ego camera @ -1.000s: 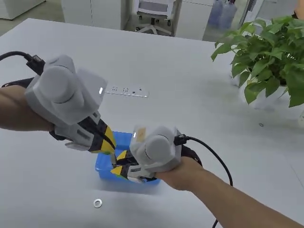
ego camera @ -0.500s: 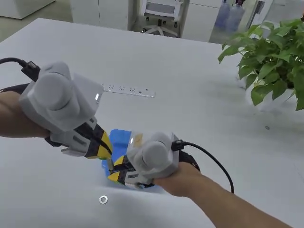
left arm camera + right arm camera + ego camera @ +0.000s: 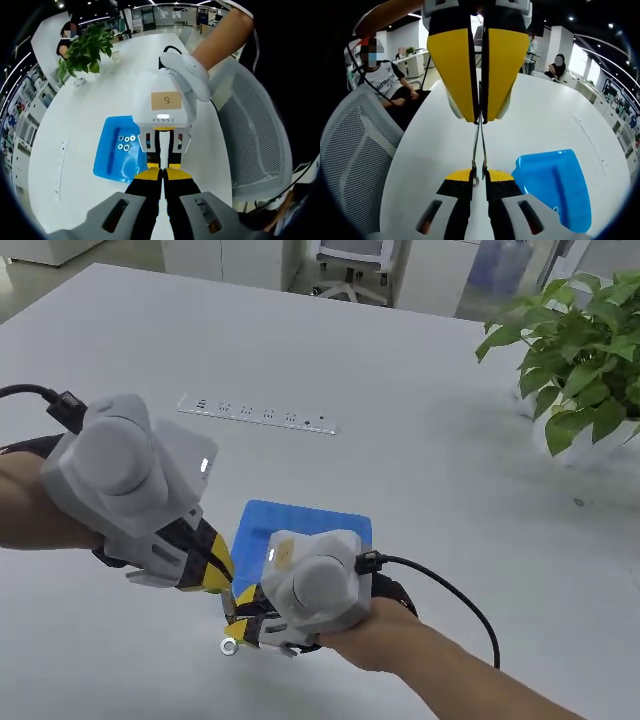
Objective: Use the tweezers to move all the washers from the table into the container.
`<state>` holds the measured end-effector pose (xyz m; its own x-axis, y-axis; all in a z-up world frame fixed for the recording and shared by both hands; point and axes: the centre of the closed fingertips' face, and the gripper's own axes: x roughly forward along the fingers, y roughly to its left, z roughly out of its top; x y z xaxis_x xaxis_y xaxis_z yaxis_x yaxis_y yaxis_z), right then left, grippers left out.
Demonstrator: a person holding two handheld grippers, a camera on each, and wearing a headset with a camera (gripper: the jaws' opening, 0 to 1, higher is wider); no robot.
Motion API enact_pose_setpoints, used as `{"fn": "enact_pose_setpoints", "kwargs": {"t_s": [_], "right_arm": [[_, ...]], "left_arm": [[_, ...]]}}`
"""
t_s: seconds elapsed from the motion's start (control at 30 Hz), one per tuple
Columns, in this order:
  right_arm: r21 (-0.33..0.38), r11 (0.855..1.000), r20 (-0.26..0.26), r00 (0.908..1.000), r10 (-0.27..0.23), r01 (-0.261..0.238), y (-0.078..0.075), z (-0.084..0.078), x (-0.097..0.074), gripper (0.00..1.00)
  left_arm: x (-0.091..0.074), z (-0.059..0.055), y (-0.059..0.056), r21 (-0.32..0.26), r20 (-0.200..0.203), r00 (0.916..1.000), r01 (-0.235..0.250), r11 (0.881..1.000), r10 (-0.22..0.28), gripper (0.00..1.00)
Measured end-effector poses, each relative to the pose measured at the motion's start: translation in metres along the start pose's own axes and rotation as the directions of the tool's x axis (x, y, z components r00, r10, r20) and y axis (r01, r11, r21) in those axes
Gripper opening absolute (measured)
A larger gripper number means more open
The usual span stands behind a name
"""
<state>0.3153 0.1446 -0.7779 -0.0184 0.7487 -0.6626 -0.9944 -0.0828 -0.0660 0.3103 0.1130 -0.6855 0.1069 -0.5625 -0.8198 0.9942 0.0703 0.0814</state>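
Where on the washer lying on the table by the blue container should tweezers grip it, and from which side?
Pinch the washer across its ring band, one tip of the tweezers through the hole and one outside the rim, coming down from above. It seems to lie flat on the table, so its thin edge offers little from the side, while the hole faces up.

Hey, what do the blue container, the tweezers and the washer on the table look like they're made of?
The container: likely plastic, uniform bright blue, smooth moulded rim.
The tweezers: metal by the look, thin grey shiny arms.
The washer: probably steel, small pale ring with a glint; too small to be sure.
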Motion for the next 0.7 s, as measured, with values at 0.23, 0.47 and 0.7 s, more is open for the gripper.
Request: {"fn": "enact_pose_setpoints", "kwargs": {"t_s": [0.23, 0.47, 0.7], "right_arm": [[0.011, 1.000, -0.003, 0.9997, 0.024, -0.024, 0.007, -0.004, 0.007, 0.12], [0.021, 0.999, -0.003, 0.9990, 0.044, -0.044, 0.014, -0.007, 0.014, 0.12], [0.017, 0.998, -0.016, 0.9983, 0.056, -0.056, 0.017, -0.012, 0.019, 0.12]], "left_arm": [[0.004, -0.007, -0.005, -0.019, -0.002, 0.9999, 0.011, 1.000, -0.011, 0.05], [0.009, -0.014, -0.009, -0.038, -0.005, 0.9997, 0.024, 0.999, -0.024, 0.05], [0.014, -0.020, -0.011, -0.049, -0.010, 0.9992, 0.037, 0.998, -0.038, 0.05]]}}
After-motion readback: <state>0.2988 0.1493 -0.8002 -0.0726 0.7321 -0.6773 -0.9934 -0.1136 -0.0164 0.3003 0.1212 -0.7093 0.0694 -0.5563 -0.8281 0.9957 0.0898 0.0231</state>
